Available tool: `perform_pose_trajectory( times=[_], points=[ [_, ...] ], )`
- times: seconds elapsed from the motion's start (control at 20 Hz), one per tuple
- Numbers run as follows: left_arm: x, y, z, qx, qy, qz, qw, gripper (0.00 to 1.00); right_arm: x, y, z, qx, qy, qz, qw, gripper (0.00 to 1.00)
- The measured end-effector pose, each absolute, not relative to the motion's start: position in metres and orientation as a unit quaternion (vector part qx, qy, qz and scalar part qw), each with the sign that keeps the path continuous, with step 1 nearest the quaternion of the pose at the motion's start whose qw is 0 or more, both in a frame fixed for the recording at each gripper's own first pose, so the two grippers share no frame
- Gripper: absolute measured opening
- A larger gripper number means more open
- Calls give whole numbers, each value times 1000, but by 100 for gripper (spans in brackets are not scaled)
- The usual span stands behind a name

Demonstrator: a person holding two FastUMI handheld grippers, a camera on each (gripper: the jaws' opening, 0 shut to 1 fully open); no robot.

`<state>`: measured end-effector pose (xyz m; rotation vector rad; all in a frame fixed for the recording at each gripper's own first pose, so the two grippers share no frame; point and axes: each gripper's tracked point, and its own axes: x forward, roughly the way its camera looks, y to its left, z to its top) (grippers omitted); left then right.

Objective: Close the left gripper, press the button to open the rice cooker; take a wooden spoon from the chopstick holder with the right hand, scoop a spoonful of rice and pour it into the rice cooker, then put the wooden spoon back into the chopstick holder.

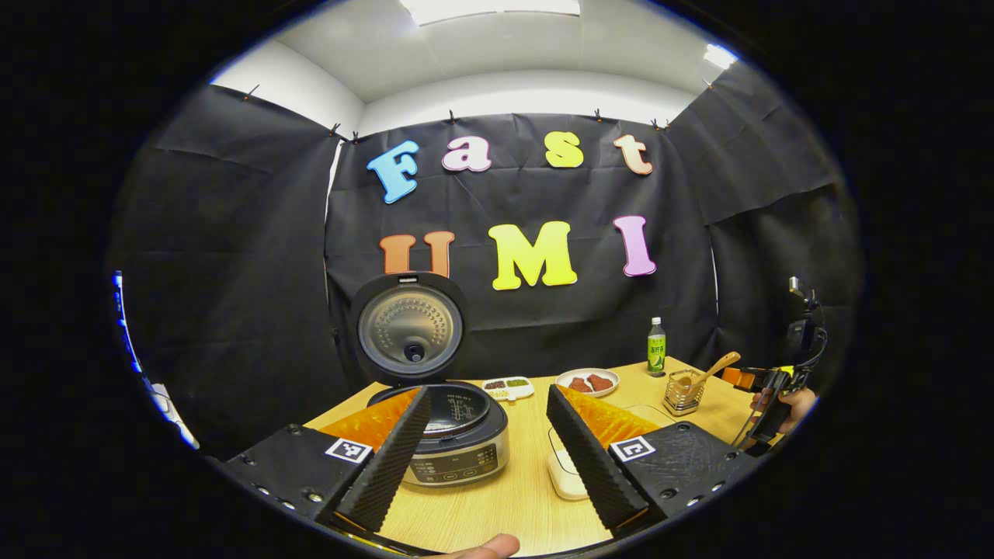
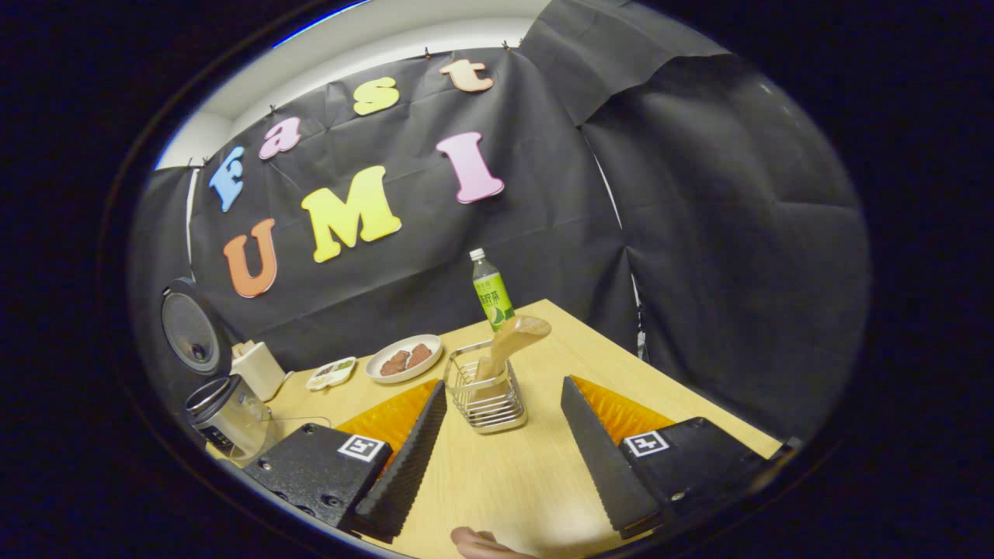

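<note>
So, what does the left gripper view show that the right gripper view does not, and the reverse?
Left gripper view: the inside of the open rice cooker, and a hand holding the right gripper beside the chopstick holder. Right gripper view: the holder's wire bars close up, between that gripper's open fingers. Both: the cooker, the wooden spoon standing in the holder, a green bottle, a plate.

The tabletop is pale wood-grain laminate, smooth with a soft sheen. The rice cooker has a brushed metal band and a glossy dark rim; its raised lid shows dimpled metal inside. At two o'clock from it, the chopstick holder is shiny wire metal, holding a smooth, matt wooden spoon. The bottle is clear plastic. The plate looks glazed white.
</note>
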<state>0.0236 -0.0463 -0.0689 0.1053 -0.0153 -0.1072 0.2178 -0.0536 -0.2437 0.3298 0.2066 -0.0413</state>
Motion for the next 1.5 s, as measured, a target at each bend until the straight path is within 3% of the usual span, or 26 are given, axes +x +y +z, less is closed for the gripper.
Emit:
perform_pose_trajectory(
  times=[0.05,0.2,0.25,0.3,0.35,0.45,0.7,0.85,0.9,1.15,1.5],
  points=[
    [24,-47,-71,54,-6,-55,997,100,226,-51,-247,165,101,-15,981,96],
    [28,-54,-90,60,6,-62,996,96,247,-60,-247,170,87,-30,981,91],
    [29,-55,-96,58,11,-65,996,96,257,-59,-243,176,75,-26,981,96],
    [30,-55,-102,58,18,-71,996,96,266,-61,-238,176,60,-29,982,92],
    [29,-53,-107,56,25,-71,996,96,275,-66,-238,168,54,-37,984,96],
    [30,-45,-110,47,30,-63,996,96,289,-68,-238,147,51,-38,987,94],
    [28,-38,-109,27,26,-61,997,96,312,-41,-246,105,86,15,991,48],
    [30,-37,-112,23,28,-60,998,96,322,-37,-239,77,78,7,994,40],
    [30,-37,-114,23,30,-60,997,96,325,-35,-235,66,74,6,995,27],
    [32,-36,-120,24,39,-61,997,96,335,-19,-227,46,86,16,995,29],
    [29,-25,-129,13,51,-57,997,96,322,-21,-185,53,43,17,998,22]
  ],
)
